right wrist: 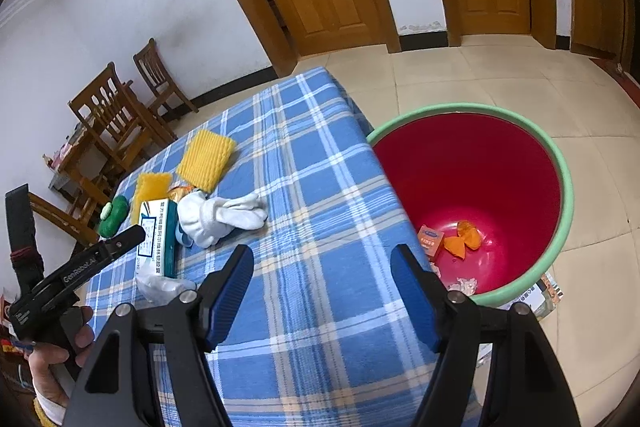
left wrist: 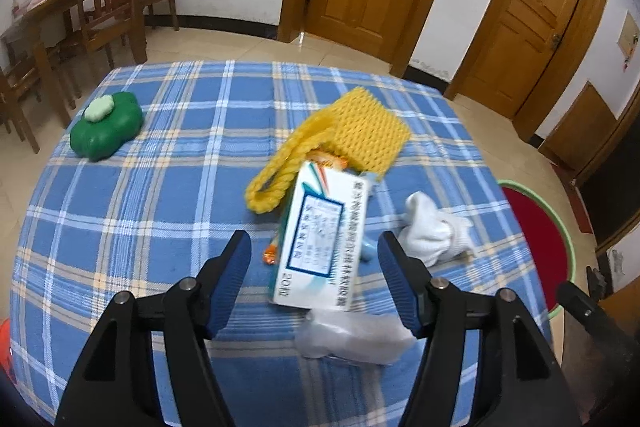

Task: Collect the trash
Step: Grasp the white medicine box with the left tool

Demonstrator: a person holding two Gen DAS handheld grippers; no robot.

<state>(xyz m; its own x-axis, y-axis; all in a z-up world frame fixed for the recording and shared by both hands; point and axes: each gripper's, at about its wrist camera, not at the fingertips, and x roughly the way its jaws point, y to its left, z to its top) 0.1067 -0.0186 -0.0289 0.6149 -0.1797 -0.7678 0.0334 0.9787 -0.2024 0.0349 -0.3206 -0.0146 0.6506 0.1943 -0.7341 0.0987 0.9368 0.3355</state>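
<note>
Just ahead of the left gripper, on the blue plaid tablecloth, lies the white and teal cardboard medicine box. Its long axis runs from near to far, tilting slightly right, and its near end sits between the blue pads, which stand apart on either side without touching it. A crumpled clear plastic wrapper lies just nearer, under the jaws. The right gripper is open and empty over bare cloth, well right of the box, beside the red bucket with a green rim. I judge the left gripper the nearer one for this pick.
</note>
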